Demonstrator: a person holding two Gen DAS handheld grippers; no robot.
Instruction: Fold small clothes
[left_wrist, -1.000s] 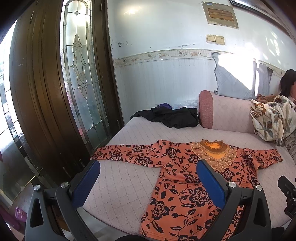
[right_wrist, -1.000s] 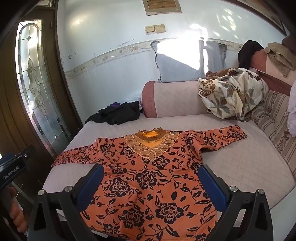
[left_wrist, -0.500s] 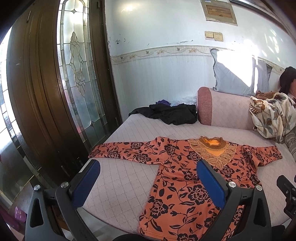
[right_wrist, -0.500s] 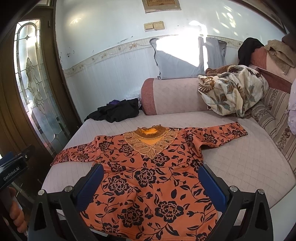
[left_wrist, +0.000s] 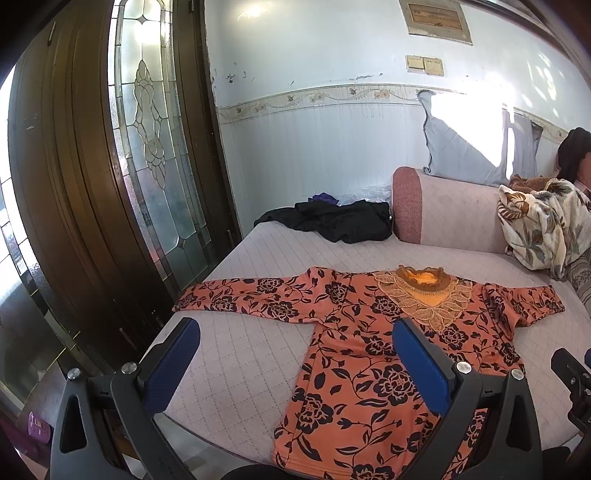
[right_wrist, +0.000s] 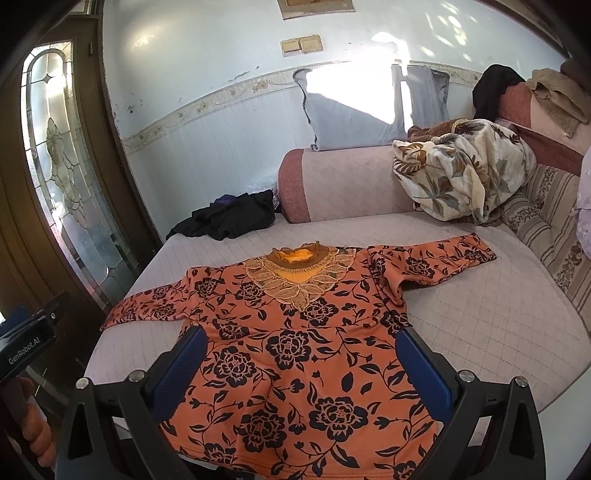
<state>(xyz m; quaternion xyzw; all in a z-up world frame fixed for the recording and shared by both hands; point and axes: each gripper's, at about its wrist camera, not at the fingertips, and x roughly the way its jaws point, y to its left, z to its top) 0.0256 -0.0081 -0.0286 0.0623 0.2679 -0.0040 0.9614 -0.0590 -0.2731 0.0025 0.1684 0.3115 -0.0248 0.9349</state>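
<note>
While both claws hang released over orange floral top (right_wrist: 295, 350), left claw (right_wrist: 27, 341) body reads "GenRobot.AI".

orange floral top (right_wrist: 295, 354): 1 | black garment heap (right_wrist: 229, 218): 1 | grey pillows (right_wrist: 347, 110): 2 | floral blanket (right_wrist: 465, 173): 1
</note>
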